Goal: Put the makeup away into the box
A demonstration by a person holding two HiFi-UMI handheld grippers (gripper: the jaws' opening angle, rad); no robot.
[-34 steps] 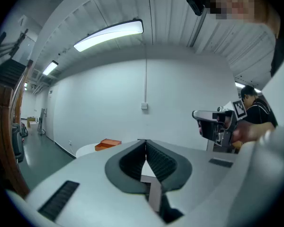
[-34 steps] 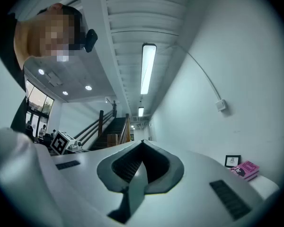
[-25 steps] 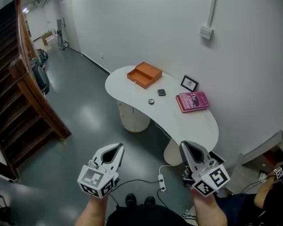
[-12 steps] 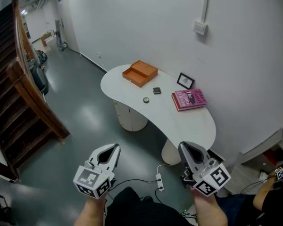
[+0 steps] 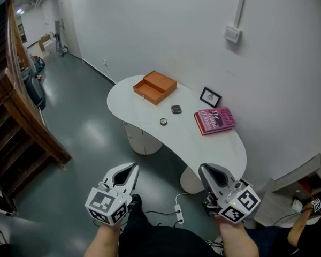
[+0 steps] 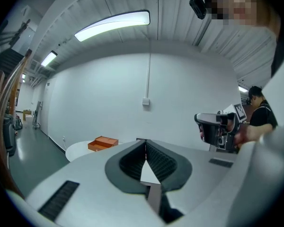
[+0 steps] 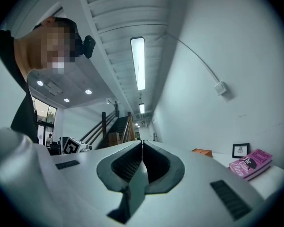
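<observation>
An open orange box [image 5: 154, 87] stands at the far left end of the white curved table [image 5: 150, 133]. Two small makeup items lie on the tabletop: a dark square compact [image 5: 176, 109] and a small round one [image 5: 163, 121]. My left gripper [image 5: 133, 167] and right gripper [image 5: 203, 168] hover over the floor, well short of the table, both shut and empty. In the left gripper view the orange box [image 6: 102, 143] shows far off, past the shut left gripper [image 6: 145, 141]. The right gripper view shows the shut right gripper [image 7: 142, 142] and a corner of the orange box [image 7: 203, 152].
A pink book [image 5: 216, 120] and a small framed picture [image 5: 209, 97] sit on the table near the wall. A wooden staircase [image 5: 18, 122] runs along the left. A white cable and adapter [image 5: 178, 214] lie on the grey floor by my feet. Another person [image 6: 259, 112] stands at the right.
The table has come nearer and shifted slightly left in the head view as I stepped forward. Both grippers stay shut and keep their places in the frame.
</observation>
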